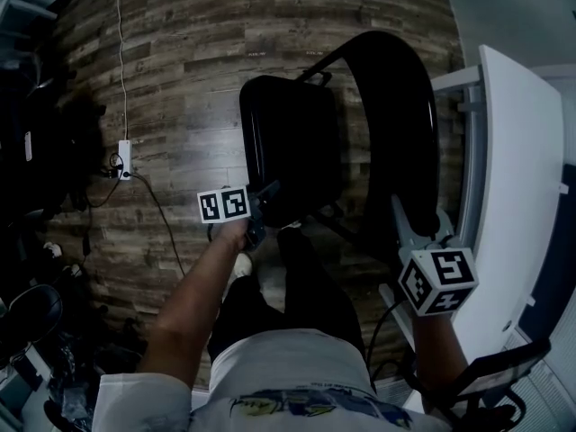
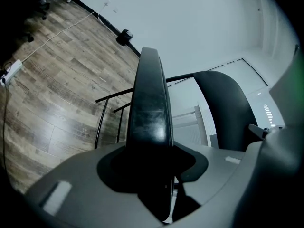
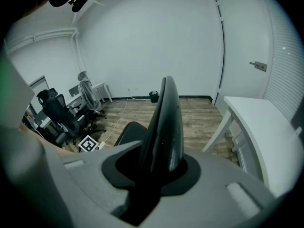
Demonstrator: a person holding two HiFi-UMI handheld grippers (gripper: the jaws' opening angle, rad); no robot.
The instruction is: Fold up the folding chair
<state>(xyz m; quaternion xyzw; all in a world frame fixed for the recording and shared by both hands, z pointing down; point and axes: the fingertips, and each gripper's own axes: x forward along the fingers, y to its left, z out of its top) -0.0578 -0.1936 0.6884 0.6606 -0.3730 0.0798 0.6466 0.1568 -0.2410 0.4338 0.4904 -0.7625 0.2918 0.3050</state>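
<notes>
1. Head view: we saw the folding chair standing on the wood floor, just beside the white table. Its black seat lay left of the curved backrest. The left gripper met the seat's near edge, and the right gripper met the backrest's near end.
2. Left gripper view: we noted both jaws closed on the seat's rim. The rim showed edge-on and ran up the middle of the frame. Floor lay to its left and the backrest rose to its right.
3. Right gripper view: we noted the jaws clamped on the backrest's thin edge. The seat lay lower left, the table stood at right, and office chairs stood near the far wall.
</notes>
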